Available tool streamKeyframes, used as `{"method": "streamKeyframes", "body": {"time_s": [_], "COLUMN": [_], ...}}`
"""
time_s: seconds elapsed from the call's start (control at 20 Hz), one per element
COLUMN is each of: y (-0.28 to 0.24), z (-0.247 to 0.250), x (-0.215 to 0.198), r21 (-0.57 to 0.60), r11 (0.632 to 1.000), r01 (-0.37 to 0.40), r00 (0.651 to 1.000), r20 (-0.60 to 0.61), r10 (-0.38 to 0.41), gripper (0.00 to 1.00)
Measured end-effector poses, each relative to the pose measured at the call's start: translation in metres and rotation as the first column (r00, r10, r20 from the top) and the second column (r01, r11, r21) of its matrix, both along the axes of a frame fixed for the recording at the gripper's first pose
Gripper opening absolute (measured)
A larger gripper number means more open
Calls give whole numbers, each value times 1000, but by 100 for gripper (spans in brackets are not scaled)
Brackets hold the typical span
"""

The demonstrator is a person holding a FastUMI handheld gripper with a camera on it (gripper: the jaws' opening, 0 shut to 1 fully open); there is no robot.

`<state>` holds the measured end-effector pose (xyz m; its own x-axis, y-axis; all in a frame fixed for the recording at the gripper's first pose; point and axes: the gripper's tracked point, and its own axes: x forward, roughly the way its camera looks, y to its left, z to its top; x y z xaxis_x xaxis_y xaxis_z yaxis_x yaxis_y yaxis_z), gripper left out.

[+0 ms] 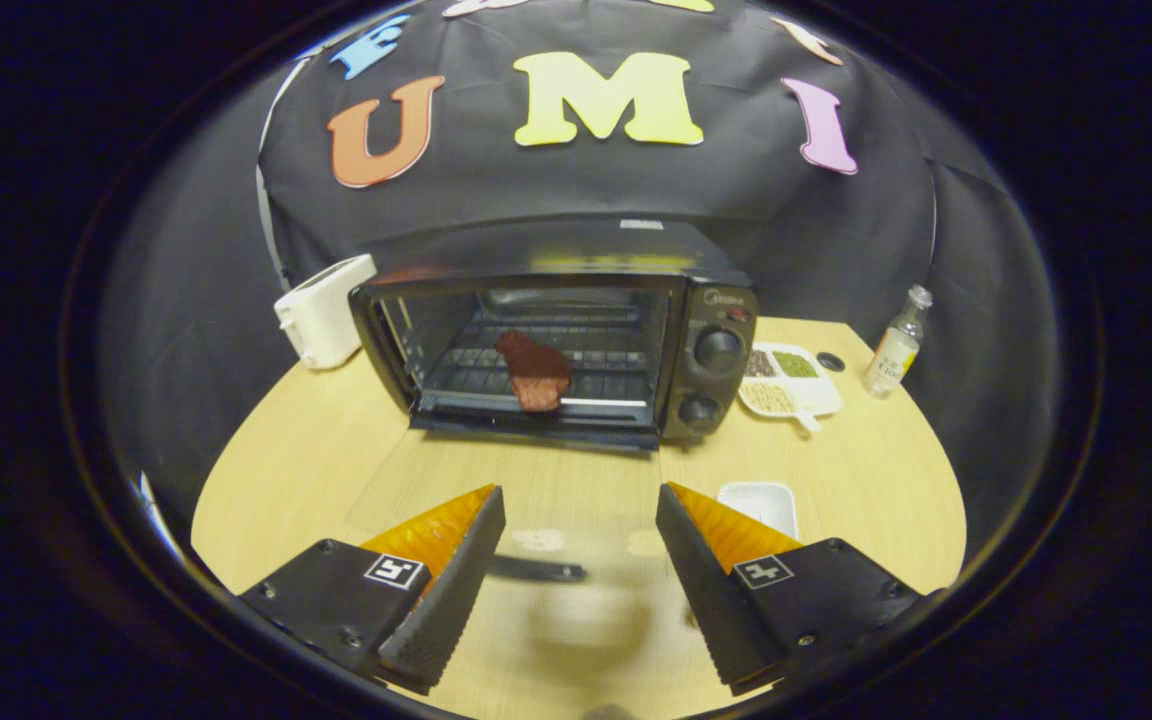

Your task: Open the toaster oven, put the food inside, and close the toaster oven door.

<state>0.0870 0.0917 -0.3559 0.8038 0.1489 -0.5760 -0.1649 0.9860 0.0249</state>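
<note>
Food (534, 372): a dark reddish slab, meat-like, lies inside the toaster oven (556, 345) on the wire rack (586, 362), toward the front edge of the cavity and a little left of its middle. Its long axis runs roughly front to back, slightly slanted.

Oven door (526, 520): folded down flat toward the tongs, a glass panel lying over the bench (296, 450) in front of the oven mouth. Its handle appears as a dark bar at the near edge, between the two fingers. Judged stage: opening and loading done; closing is what remains.

Tongs (581, 570): spread wide, gripping nothing. They sit in front of the oven, lined up with the cavity, fingers straddling the near end of the lowered door.

Key relation: the door's free edge lies closest to the tongs and just below them, the hinge line farther off at the oven base. The handle's long axis runs left-right, across the fingers' line. Likely need: get under or onto that near edge and swing it up and away toward the oven.

Around the oven: white toaster (324, 310) to its left; divided dish (789, 380) of grains to its right, a small bottle (898, 345) beyond that; a white tray (761, 503) in front of the oven's knob side.
</note>
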Motion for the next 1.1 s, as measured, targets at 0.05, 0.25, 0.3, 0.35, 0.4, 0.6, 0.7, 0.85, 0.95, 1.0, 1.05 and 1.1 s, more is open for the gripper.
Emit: {"method": "streamKeyframes", "body": {"time_s": [0.05, 0.25, 0.3, 0.35, 0.4, 0.6, 0.7, 0.85, 0.95, 1.0, 1.05, 1.1], "y": [-3, -12, -11, -10, -9, 1, 9, 21, 28, 31, 34, 37], "z": [-5, -36, -43, -51, -58, -86, -95, -104, -108, -110, -113, -115], "x": [-10, -48, -54, -59, -63, -71, -66, -56, -51, -47, -44, -40], "r21": [-3, -2, 4, 9, 11, 23, 29, 30, 32, 28, 22, 15], "r11": [1000, 1000, 1000, 1000, 1000, 1000, 1000, 999, 999, 999, 999, 999], "r01": [-5, 0, 2, 1, 3, -7, -12, -28, -34, -38, -47, -53], "r00": [1000, 997, 996, 995, 994, 989, 989, 989, 988, 987, 987, 987], "r20": [-12, -73, -86, -95, -105, -144, -150, -146, -147, -153, -153, -154], "r10": [5, 0, -2, 0, -2, 10, 16, 32, 38, 42, 50, 54], "gripper": [98, 97, 98, 98, 98, 98, 97, 98, 98, 97, 97, 97]}}
